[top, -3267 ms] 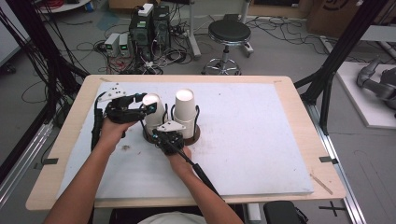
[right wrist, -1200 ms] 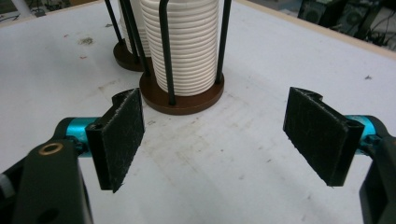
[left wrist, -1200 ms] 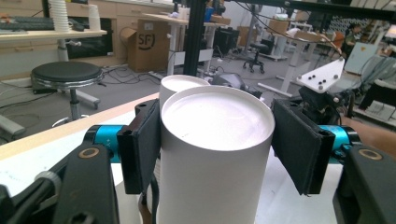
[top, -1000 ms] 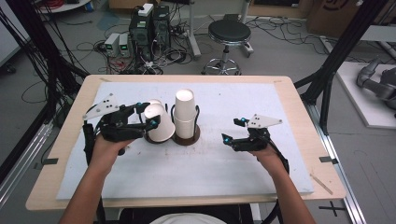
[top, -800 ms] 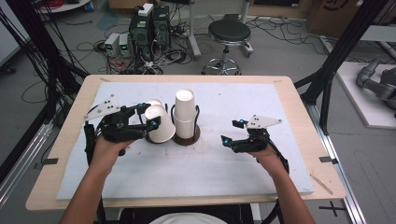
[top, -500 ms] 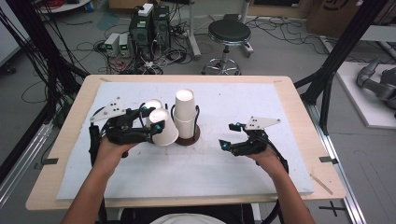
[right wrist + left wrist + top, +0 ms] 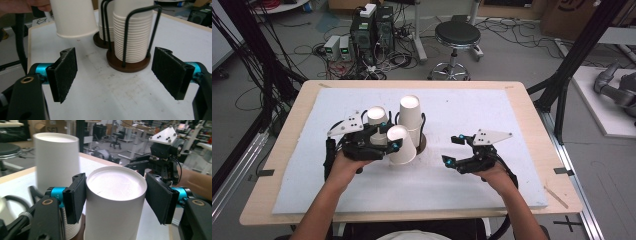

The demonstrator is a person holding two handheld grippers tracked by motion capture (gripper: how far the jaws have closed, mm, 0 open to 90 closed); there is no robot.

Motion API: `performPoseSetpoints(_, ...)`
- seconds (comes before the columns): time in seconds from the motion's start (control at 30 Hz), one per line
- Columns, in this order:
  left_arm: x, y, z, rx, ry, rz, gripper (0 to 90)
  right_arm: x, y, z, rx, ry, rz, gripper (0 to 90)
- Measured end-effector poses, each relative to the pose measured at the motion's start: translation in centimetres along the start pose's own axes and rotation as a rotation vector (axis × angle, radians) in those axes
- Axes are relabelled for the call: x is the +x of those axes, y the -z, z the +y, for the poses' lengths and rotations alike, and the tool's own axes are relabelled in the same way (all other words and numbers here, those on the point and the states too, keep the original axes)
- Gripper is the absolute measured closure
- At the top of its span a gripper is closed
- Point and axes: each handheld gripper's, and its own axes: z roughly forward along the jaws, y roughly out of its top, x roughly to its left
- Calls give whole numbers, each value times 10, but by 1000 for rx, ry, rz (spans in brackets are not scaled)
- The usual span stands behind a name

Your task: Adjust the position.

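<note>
Cup [image 7: 401,145], pinched upside down by the left gripper [image 7: 384,142]: lift steadily toward six o'clock, clear of the stack [image 7: 411,120]; right gripper [image 7: 458,150] waits spread.

White paper cup [image 7: 113,202], upside down: matt, smooth wall, flat base with a faint dark speck. Stacked white paper cups [image 7: 131,30]: same matt paper, rolled rims giving a ribbed look. Black wire cup holder [image 7: 140,27]: thin rod, slight sheen; round brown base [image 7: 127,64] looks like dull wood or plastic. Black gripper pads [image 7: 65,72]: coarse, felt-like, matt. Teal metal collars [image 7: 41,68]: anodised, glossy. White table cover [image 7: 472,185]: matt, scuffed and speckled. Pale wooden tabletop edge [image 7: 277,165]: smooth.
</note>
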Motion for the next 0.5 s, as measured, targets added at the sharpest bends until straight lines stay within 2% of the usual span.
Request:
performPoseSetpoints(0.17,-6,-13,3,-3,-30,-43,353,14,-6,6,-16,51,56,211)
performPoseSetpoints(0.23,-8,-19,4,-7,-36,-59,353,16,-11,7,-24,57,74,211)
performPoseSetpoints(0.37,-7,-28,4,1,-41,-77,354,14,-20,7,-27,57,97,211)
performPoseSetpoints(0.5,-8,-38,0,18,-41,-99,353,12,-22,8,-48,48,122,212)
